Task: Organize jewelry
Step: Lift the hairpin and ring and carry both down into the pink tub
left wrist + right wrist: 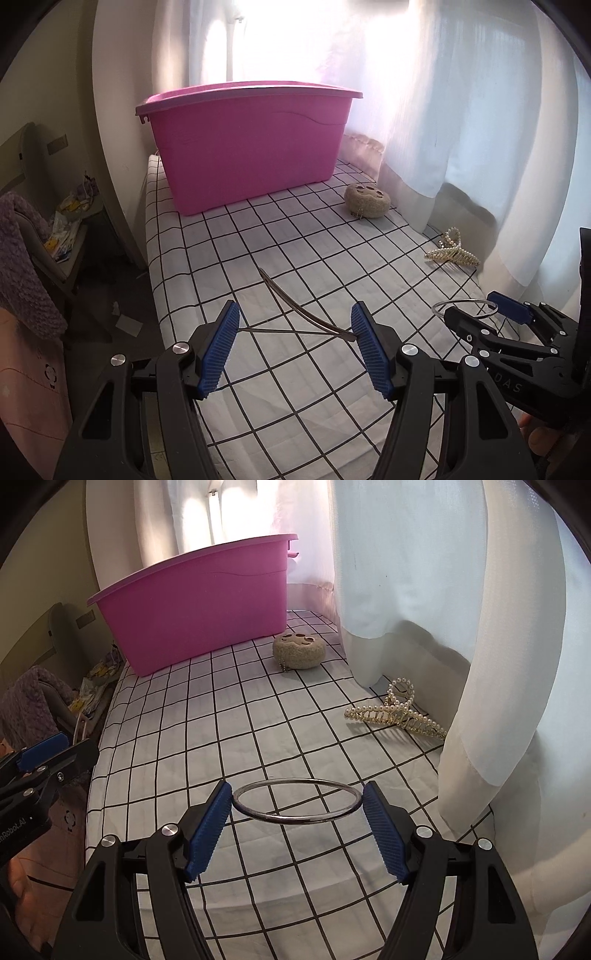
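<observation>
Our right tool (297, 830) grips a silver bangle (297, 801) across its width, both blue pads pressing its rim, lifted above the checked bed sheet (221, 720). Our left tool (295, 349) holds a thin bent metal hairpin (295, 314) spanning its half-open pads. A pearl hair claw (397, 712) lies by the curtain (406, 590), a beige pouch (299, 650) near the pink bin (192, 616).

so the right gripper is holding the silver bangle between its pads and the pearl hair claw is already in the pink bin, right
Not quite. The pearl hair claw is not in the pink bin; it lies on the checked cloth by the curtain, as the right wrist view shows. The right gripper does hold the silver bangle between its pads.
</observation>
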`<action>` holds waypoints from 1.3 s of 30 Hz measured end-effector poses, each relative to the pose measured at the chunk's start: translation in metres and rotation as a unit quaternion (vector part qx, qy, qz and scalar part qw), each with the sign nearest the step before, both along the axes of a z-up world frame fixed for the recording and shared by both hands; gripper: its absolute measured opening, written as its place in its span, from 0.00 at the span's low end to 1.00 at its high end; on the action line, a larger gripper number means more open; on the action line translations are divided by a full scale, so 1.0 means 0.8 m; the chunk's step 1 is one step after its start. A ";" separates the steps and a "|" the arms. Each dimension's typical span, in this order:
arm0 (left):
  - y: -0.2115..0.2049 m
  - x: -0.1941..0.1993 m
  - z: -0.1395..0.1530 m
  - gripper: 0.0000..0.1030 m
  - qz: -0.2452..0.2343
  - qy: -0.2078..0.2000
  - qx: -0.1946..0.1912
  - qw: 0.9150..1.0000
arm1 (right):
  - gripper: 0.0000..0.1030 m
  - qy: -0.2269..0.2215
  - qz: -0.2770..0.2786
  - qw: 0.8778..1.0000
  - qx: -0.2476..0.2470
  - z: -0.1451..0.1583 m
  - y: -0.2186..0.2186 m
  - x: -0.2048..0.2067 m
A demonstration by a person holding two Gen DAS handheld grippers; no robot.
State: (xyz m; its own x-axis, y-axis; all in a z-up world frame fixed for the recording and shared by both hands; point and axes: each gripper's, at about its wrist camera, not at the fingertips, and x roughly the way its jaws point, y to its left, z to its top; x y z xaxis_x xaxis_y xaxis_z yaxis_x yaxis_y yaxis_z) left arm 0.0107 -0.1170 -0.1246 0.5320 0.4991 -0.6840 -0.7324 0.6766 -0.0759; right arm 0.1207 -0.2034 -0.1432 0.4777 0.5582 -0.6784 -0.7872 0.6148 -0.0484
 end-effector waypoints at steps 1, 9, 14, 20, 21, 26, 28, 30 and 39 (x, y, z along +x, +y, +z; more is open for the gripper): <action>0.002 -0.001 0.005 0.59 0.000 -0.001 0.000 1.000 | 0.68 -0.001 0.001 1.000 0.003 0.005 0.002 -0.002; 0.022 -0.007 0.055 0.59 0.003 -0.021 0.029 0.999 | 0.68 -0.018 0.009 0.999 0.032 0.057 0.024 -0.017; 0.047 -0.005 0.084 0.59 -0.013 -0.037 0.042 0.998 | 0.68 -0.031 0.000 0.999 0.040 0.088 0.049 -0.020; 0.096 0.009 0.120 0.59 -0.060 -0.057 0.055 0.995 | 0.68 -0.044 -0.035 0.997 0.047 0.122 0.086 -0.023; 0.106 0.010 0.128 0.59 -0.067 -0.061 0.058 0.994 | 0.68 -0.046 -0.041 0.997 0.047 0.128 0.093 -0.023; 0.165 0.019 0.162 0.59 -0.099 -0.078 0.068 0.990 | 0.68 -0.060 -0.071 0.994 0.061 0.165 0.136 -0.020; 0.190 0.021 0.175 0.59 -0.105 -0.083 0.072 0.988 | 0.68 -0.066 -0.077 0.992 0.069 0.181 0.158 -0.020; 0.218 0.022 0.185 0.59 -0.108 -0.087 0.069 0.988 | 0.68 -0.077 -0.079 0.991 0.072 0.197 0.183 -0.020; 0.325 0.025 0.216 0.59 -0.097 -0.099 0.079 0.987 | 0.68 -0.102 -0.059 0.989 0.090 0.252 0.305 -0.010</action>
State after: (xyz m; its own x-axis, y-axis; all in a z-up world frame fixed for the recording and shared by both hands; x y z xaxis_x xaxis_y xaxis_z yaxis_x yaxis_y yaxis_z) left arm 0.0310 0.1432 0.0481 0.7439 0.4669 -0.4781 -0.5692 0.8175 -0.0873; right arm 0.1124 0.0406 0.0586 0.6633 0.5936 -0.4557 -0.6947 0.7149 -0.0799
